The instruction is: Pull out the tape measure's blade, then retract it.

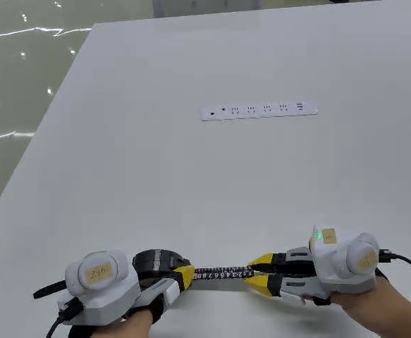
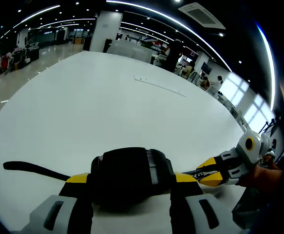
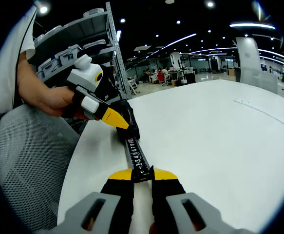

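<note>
Black tape measure case [image 1: 156, 262] clamped between left claw [image 2: 132, 178]; short exposed blade [image 1: 223, 272] pinched by right claw [image 3: 142, 174], over white tabletop [image 1: 191, 176].

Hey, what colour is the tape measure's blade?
The blade is black with white numbers, clearest in the right gripper view.

Table [image 1: 191, 183]: white, smooth, matt, faint sheen. Tape measure case [image 1: 156, 262]: black plastic, satin finish. Blade [image 1: 223, 272]: thin black strip, white printed numerals, low gloss. Left gripper [image 1: 177, 279] and right gripper [image 1: 256, 272]: pale grey moulded plastic shells, matt; fingers [image 1: 263, 284] yellow and black, smooth hard plastic. Power strip [image 1: 259, 110]: white plastic, smooth. Floor [image 1: 22, 84]: polished, glossy, mirroring ceiling lights. Chair [image 3: 29, 161]: grey woven mesh. Strap [image 2: 32, 169]: black, dull, cloth-like.
</note>
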Motion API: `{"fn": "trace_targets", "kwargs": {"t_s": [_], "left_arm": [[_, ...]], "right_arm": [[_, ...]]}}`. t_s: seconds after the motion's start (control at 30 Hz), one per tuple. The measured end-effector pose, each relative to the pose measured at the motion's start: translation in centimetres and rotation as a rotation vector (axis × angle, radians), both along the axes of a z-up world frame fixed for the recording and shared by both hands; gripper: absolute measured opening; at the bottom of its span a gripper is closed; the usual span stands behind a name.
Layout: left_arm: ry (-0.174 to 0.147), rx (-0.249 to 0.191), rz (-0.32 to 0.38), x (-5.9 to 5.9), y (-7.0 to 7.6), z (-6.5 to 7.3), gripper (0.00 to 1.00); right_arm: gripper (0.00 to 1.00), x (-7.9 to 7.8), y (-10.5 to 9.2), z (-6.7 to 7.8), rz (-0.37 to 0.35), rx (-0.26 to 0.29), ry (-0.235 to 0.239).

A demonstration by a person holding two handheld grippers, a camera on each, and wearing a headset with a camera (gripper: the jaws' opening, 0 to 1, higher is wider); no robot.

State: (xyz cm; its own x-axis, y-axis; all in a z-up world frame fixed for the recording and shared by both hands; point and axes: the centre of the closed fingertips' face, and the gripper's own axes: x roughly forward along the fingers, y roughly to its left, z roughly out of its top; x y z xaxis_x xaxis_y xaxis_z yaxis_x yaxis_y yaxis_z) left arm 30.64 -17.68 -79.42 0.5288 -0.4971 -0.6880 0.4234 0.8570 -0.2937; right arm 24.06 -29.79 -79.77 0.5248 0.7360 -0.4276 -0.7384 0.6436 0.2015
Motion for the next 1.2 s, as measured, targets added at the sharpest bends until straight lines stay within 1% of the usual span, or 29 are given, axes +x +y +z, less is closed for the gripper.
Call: {"fn": "trace_targets", "kwargs": {"t_s": [0.13, 0.2, 0.47, 0.63, 0.77, 0.83, 1.1, 1.2], "left_arm": [[0.004, -0.010, 0.002, 0.08, 0.06, 0.01, 0.61], [0.006, -0.015, 0.008, 0.12, 0.06, 0.02, 0.61], [0.018, -0.033, 0.019, 0.14, 0.10, 0.04, 0.61], [0.009, -0.027, 0.017, 0.14, 0.05, 0.03, 0.61], [0.005, -0.028, 0.021, 0.17, 0.04, 0.03, 0.62], [0.005, -0.035, 0.029, 0.22, 0.06, 0.05, 0.62], [0.006, -0.032, 0.031, 0.22, 0.02, 0.01, 0.64], [0.004, -0.034, 0.043, 0.26, 0.00, 0.01, 0.64]], "right_arm": [[0.11, 0.43, 0.62, 0.20, 0.005, 0.015, 0.001], [0.11, 0.60, 0.85, 0.15, 0.009, 0.012, 0.000], [0.11, 0.82, 0.75, 0.37, 0.007, 0.036, 0.006], [0.11, 0.67, 0.79, 0.27, 0.017, 0.021, 0.005], [0.11, 0.70, 0.79, 0.31, 0.019, 0.021, 0.004], [0.11, 0.78, 0.83, 0.45, 0.018, 0.023, 0.000], [0.11, 0.81, 0.83, 0.54, 0.026, 0.017, -0.006], [0.11, 0.73, 0.87, 0.51, 0.029, 0.013, -0.006]]}}
